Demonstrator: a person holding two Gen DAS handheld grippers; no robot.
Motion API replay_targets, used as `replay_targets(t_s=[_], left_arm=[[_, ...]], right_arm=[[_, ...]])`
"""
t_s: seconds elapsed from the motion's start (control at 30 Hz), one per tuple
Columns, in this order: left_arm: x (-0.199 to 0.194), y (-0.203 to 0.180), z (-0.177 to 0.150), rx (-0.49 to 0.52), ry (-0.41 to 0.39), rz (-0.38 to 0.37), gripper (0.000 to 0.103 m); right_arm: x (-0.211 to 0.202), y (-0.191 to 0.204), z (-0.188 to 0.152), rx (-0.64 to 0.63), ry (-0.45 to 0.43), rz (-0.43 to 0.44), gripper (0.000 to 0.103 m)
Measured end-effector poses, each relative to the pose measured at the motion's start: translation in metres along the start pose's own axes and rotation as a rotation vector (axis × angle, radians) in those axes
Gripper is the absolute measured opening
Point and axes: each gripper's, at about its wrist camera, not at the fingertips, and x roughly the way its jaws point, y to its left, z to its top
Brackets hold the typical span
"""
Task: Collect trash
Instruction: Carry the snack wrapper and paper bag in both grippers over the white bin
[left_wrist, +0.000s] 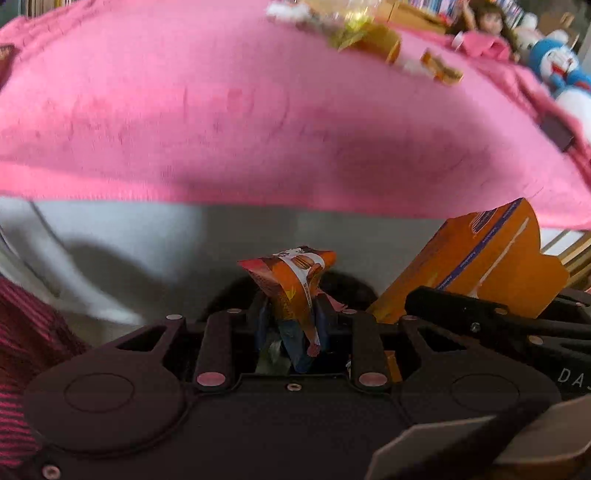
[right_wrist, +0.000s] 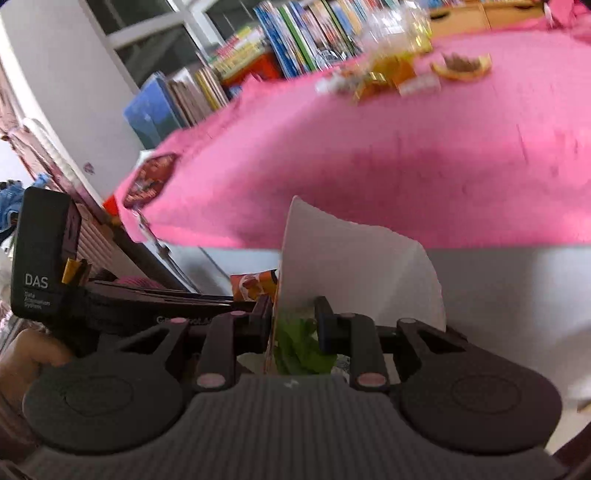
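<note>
- We find the surface (left_wrist: 221, 110) under a pink cloth (right_wrist: 406, 166) lying ahead of and above both grippers; a cluster of remaining trash (left_wrist: 369, 33) sits at its far side, well apart from either.
- The right gripper (right_wrist: 293, 314) has its jaws pinching an orange carton (left_wrist: 476, 258), whose long axis stands up and tilts away; green scraps (right_wrist: 299, 343) lie below the jaws.
- The left gripper (left_wrist: 291, 314) has its jaws pinching a crumpled snack wrapper (left_wrist: 295, 280), upright between them.
- We judge the coming move to be a drop downward; no bin is clearly visible.
- The two grippers are just beside each other.
</note>
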Motion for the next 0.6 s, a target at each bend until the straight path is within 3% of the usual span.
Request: replay_targets(t_s=[0.2, 0.6], left_arm=[[0.027, 0.003, -0.011, -0.004, 0.083, 0.044, 0.026], [0.055, -0.001, -0.013, 0.007, 0.162, 0.072, 0.029]], right_arm=[[0.021, -0.011, -0.013, 0.036, 0.059, -0.046, 0.029], [0.039, -0.022, -0.025, 0.066, 0.134, -0.076, 0.03]])
